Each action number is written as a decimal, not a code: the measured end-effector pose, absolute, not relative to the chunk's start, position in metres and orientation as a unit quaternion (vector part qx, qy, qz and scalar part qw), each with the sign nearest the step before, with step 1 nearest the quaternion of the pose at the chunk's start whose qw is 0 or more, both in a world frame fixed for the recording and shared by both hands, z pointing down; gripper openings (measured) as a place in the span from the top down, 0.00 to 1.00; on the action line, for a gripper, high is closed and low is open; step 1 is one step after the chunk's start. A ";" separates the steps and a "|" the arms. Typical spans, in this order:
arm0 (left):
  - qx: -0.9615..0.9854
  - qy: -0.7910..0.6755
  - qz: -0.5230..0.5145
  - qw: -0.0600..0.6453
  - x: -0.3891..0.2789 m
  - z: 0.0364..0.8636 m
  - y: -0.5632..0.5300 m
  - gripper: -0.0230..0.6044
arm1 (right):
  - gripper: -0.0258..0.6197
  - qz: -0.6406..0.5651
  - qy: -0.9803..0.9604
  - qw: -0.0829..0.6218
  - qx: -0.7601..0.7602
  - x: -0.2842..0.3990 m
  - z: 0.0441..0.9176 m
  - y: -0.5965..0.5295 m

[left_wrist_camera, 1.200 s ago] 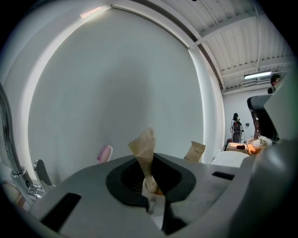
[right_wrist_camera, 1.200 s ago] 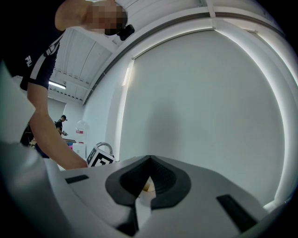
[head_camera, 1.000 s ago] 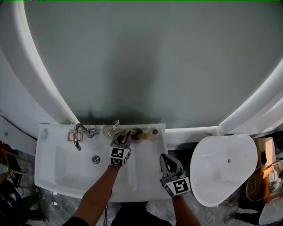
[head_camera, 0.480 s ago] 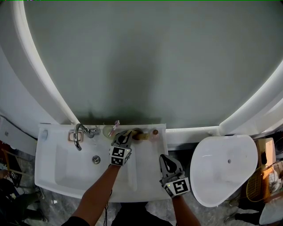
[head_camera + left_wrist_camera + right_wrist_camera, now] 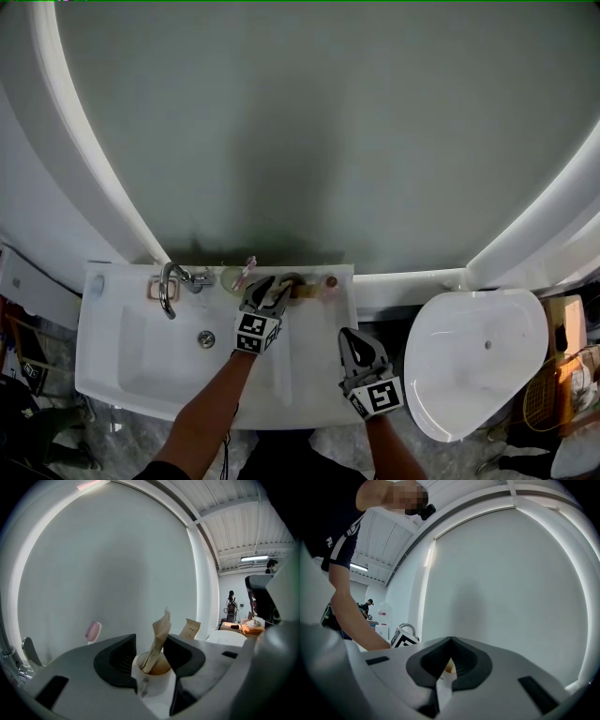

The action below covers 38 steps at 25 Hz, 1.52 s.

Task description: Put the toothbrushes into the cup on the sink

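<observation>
Left gripper [image 5: 151, 651] jaws have just been opening and are now released. The wrapped toothbrush [image 5: 159, 630] stands between them inside the cup [image 5: 153, 683] at the sink's [image 5: 131, 375] back edge. Right gripper [image 5: 449, 660] clenched, empty. Risk: a crooked pull-back lets a jaw snag the wrapper and tip the cup.

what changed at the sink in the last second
The left gripper has just been opening its jaws and has let go of the tan packet, which now stands in the cup between the spread pads. The right gripper stayed shut and in place, and the pink toothbrush did not move.
</observation>
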<state>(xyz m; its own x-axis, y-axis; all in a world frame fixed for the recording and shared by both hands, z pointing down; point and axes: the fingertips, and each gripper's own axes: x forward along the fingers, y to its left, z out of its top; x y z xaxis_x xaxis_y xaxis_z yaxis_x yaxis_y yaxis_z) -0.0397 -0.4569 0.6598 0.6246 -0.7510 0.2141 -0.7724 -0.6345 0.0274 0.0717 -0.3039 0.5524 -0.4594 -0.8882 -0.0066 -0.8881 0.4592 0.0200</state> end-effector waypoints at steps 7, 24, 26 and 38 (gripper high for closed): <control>0.908 -0.409 0.071 0.055 -0.038 0.649 -0.445 0.58 | 0.92 -0.007 -0.857 0.002 0.515 0.069 0.553 -0.305; 0.914 -0.401 0.048 0.047 -0.052 0.624 -0.412 0.54 | 0.92 -0.015 -0.866 -0.006 0.500 0.047 0.536 -0.304; 0.912 -0.406 0.044 0.046 -0.056 0.619 -0.409 0.55 | 0.92 -0.011 -0.866 -0.005 0.499 0.046 0.534 -0.303; 0.897 -0.441 0.016 0.032 -0.087 0.576 -0.401 0.62 | 0.92 -0.010 -0.868 -0.007 0.496 0.041 0.517 -0.303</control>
<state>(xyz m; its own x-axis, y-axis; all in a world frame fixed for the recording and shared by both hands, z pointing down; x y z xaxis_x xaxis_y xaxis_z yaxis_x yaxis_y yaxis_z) -0.0867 -0.4007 0.5758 0.6104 -0.7900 0.0569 -0.7921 -0.6088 0.0438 0.0410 -0.3032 0.5169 -0.5083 -0.8609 -0.0229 -0.8612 0.5082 0.0105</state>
